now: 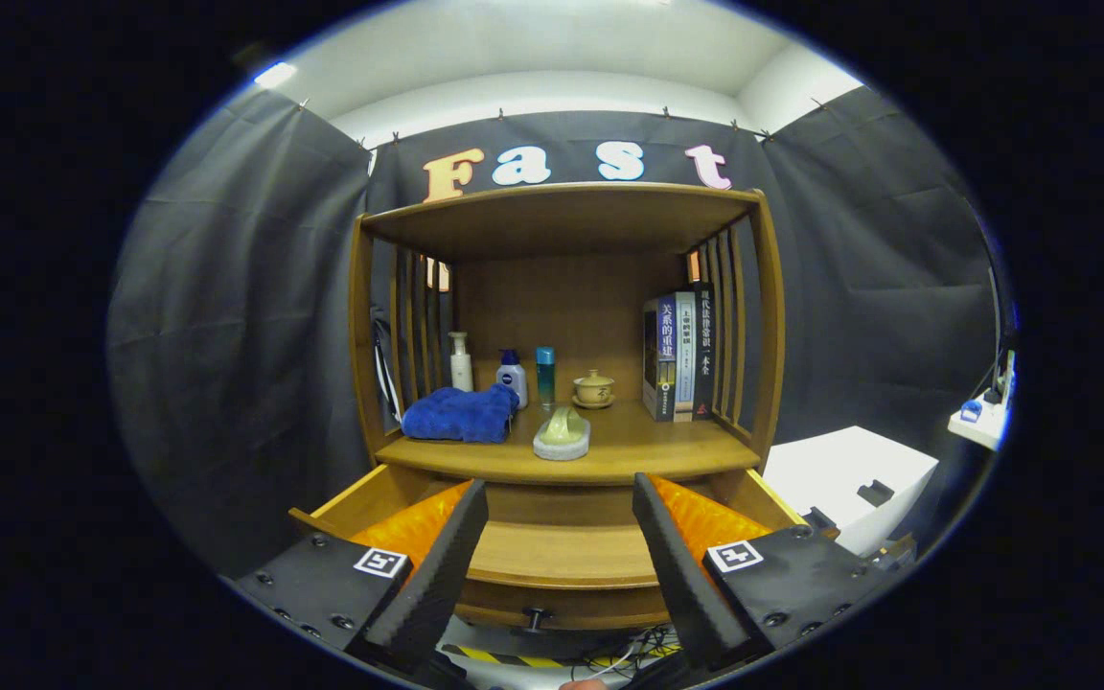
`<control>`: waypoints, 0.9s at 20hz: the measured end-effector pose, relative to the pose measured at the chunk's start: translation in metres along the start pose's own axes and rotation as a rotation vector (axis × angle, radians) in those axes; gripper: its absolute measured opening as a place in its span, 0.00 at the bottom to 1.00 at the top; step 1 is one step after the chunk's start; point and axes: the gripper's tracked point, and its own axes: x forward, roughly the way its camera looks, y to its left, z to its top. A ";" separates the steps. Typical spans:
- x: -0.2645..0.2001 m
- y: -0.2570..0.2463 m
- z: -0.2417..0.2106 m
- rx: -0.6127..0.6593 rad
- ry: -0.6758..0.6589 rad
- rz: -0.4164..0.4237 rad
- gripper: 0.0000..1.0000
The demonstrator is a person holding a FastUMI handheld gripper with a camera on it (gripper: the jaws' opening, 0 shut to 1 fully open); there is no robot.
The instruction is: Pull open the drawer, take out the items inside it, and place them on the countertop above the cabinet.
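Note:
The wooden cabinet's drawer [552,556] is pulled out toward me, its bare wooden bottom showing between my fingers and its small dark knob [535,618] on the front panel below. My gripper [562,556] stands open above the drawer, nothing between its fingers. On the countertop [667,446] beyond the fingers lie a folded blue towel [461,414] at the left and a pale green-and-white soap-dish-like item [563,433] near the front middle.
At the back of the countertop stand a white pump bottle [459,361], a white-and-blue bottle [512,379], a teal bottle [545,376], a small lidded teacup [594,388] and upright books [678,356]. A white box [849,479] sits right of the cabinet. Cables lie on the floor below.

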 end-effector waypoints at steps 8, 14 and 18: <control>-0.001 0.026 -0.075 -0.028 -0.007 0.019 0.98; 0.006 0.026 -0.114 -0.115 -0.026 -0.035 0.98; 0.007 0.027 -0.133 -0.087 -0.004 -0.038 0.98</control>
